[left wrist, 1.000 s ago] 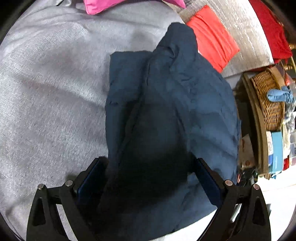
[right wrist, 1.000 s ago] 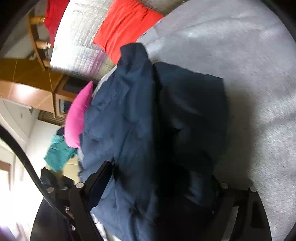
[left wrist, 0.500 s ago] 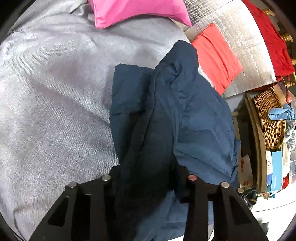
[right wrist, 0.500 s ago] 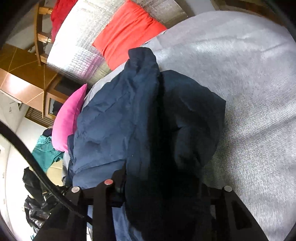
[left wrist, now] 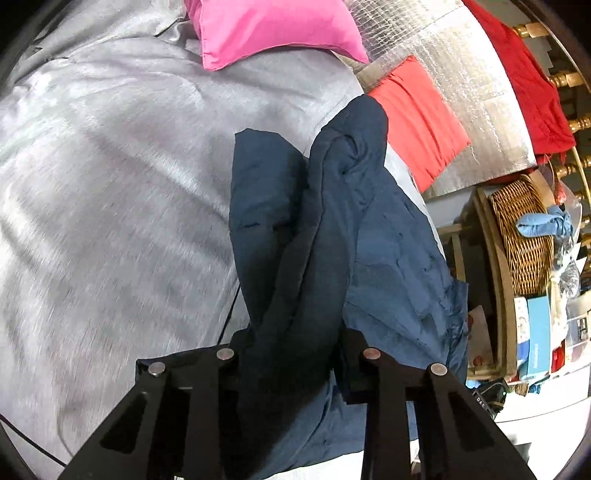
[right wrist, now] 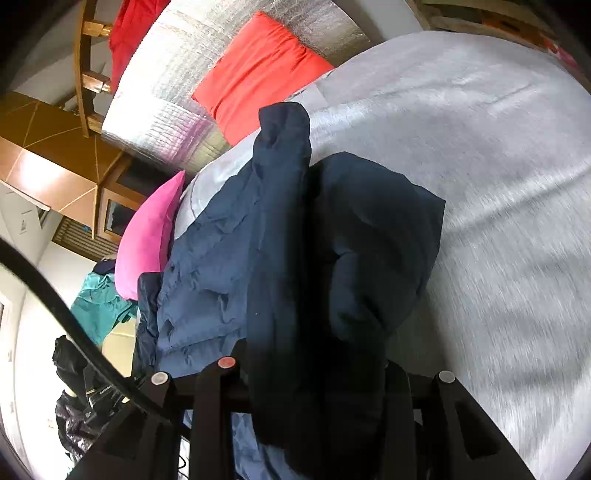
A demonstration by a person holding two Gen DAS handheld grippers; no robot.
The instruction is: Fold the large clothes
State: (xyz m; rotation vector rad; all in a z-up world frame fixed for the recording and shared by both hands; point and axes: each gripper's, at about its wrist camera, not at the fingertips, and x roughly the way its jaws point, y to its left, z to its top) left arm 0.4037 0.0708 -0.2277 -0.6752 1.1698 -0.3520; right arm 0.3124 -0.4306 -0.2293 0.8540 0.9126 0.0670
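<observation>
A large dark navy garment (left wrist: 369, 236) lies bunched on a grey bedspread (left wrist: 110, 206). In the left wrist view my left gripper (left wrist: 297, 354) is closing its jaws on a thick fold of the garment, and the cloth rises between the black fingers (left wrist: 369, 373). In the right wrist view the same navy garment (right wrist: 280, 258) hangs in a dark fold between the jaws of my right gripper (right wrist: 314, 369), which is closing on it too. The fingertips of both grippers are hidden by cloth.
A pink pillow (left wrist: 269, 29), an orange-red pillow (left wrist: 417, 118) and a silver quilted cushion (left wrist: 461, 74) lie at the head of the bed. A wicker basket (left wrist: 524, 236) and a shelf stand beside the bed. Teal clothing (right wrist: 99, 306) lies beyond the bed's other side.
Both grippers went from wide open around the garment to pinching a fold of it. Both have risen and lifted the cloth, and more of the pillows shows.
</observation>
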